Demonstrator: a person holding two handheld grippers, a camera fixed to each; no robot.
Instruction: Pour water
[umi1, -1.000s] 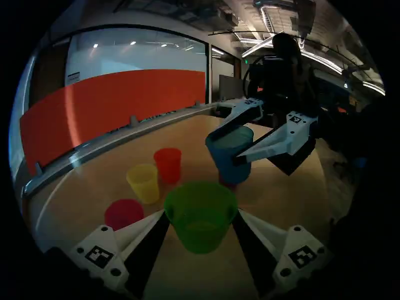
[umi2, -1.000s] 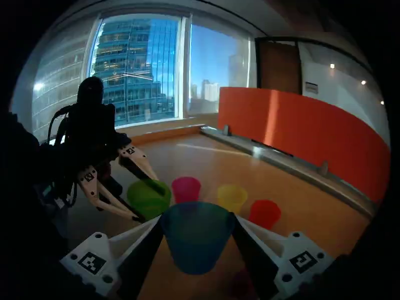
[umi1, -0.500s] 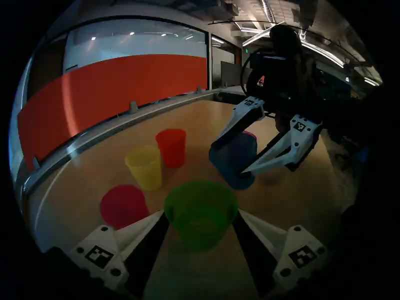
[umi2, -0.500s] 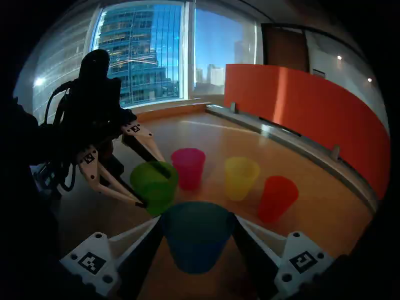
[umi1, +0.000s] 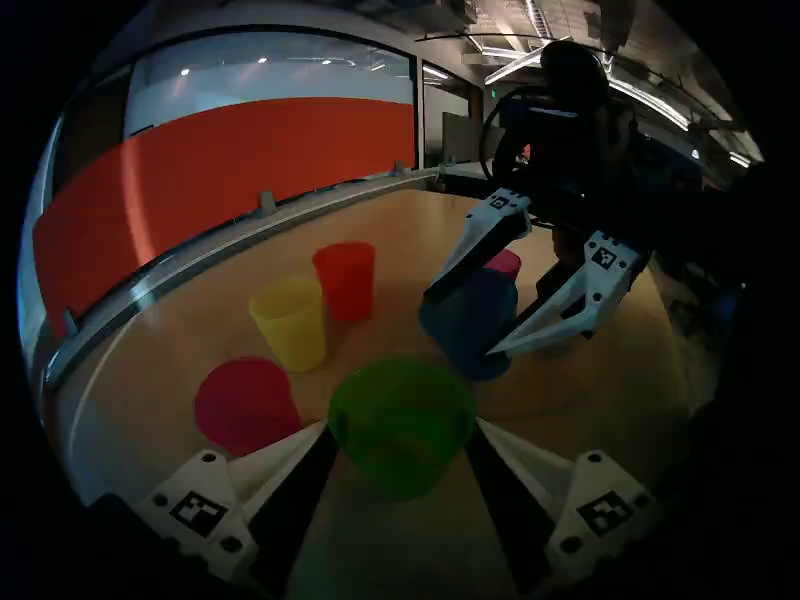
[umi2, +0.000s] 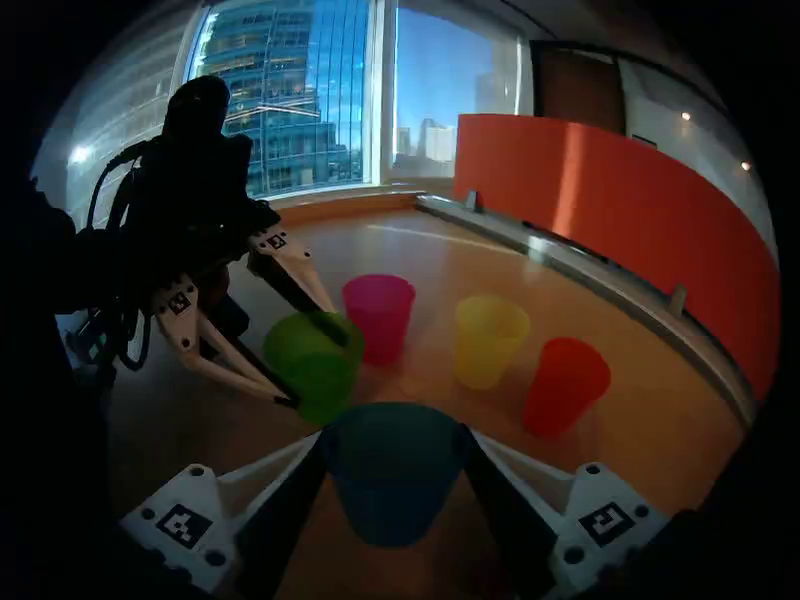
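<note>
Left gripper view: the left gripper (umi1: 400, 430) has its white fingers clamped on the sides of an upright, translucent green plastic cup (umi1: 400, 405) with tapered walls. Farther off, the right gripper (umi1: 462, 325) pinches a blue cup (umi1: 468, 318) low over the smooth wooden tabletop (umi1: 600, 390). A red cup (umi1: 345, 280), a yellow cup (umi1: 290, 322) and a pink cup (umi1: 245, 405) stand in a row.

Right gripper view: the right gripper's fingers press both sides of the blue cup. Beyond it, the left gripper grips the green cup just beside the pink cup.

light wooden table (umi2: 450, 260), pink cup (umi2: 378, 317), yellow cup (umi2: 488, 340), red cup (umi2: 563, 385) upright in a row on it
</note>
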